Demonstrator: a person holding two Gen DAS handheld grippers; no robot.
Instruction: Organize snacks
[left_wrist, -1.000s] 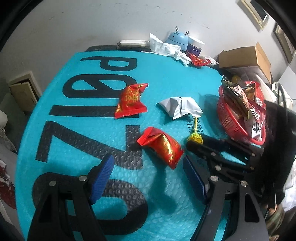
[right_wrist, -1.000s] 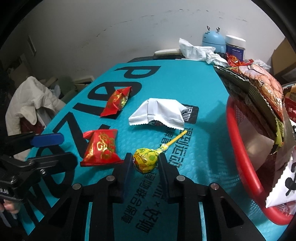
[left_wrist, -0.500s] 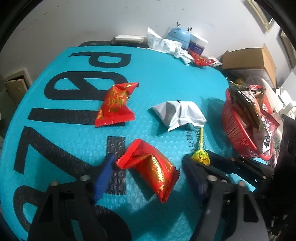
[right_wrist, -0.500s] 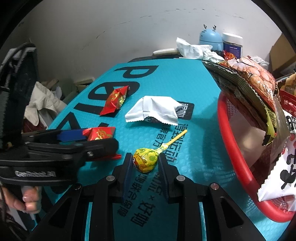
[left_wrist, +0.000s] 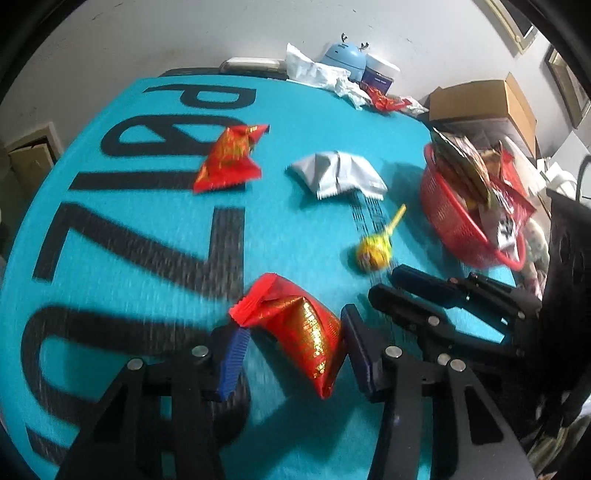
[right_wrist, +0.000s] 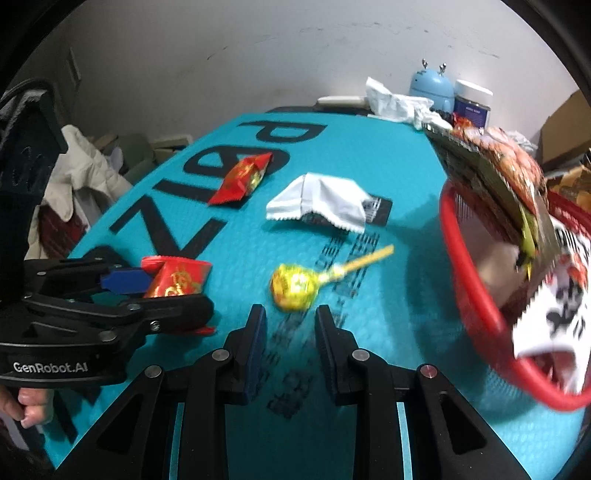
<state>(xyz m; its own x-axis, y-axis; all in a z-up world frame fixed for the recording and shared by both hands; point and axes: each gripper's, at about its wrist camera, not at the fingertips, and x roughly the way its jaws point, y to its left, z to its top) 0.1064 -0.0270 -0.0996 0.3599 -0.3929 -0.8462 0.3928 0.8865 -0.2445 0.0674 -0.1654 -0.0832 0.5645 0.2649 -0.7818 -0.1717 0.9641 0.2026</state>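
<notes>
My left gripper (left_wrist: 291, 350) is open with its jaws around a red and gold snack packet (left_wrist: 299, 328) lying on the teal mat; the right wrist view shows the same packet (right_wrist: 177, 282) between its jaws. My right gripper (right_wrist: 290, 332) is open and empty, just behind a yellow lollipop (right_wrist: 295, 286), which also shows in the left wrist view (left_wrist: 375, 253). A second red packet (left_wrist: 229, 158) and a white packet (left_wrist: 338, 173) lie further back. A red basket (right_wrist: 476, 280) full of snacks stands to the right.
At the mat's far edge are crumpled white paper (left_wrist: 317, 72), a blue reindeer-shaped gadget (left_wrist: 345, 59) and a jar (left_wrist: 380, 72). A cardboard box (left_wrist: 480, 101) sits behind the basket. Clothes (right_wrist: 81, 177) lie left of the table.
My left gripper has moved forward so the near red packet lies between its jaws. My right gripper has opened wider and pulled back from the lollipop, which stays on the mat.
</notes>
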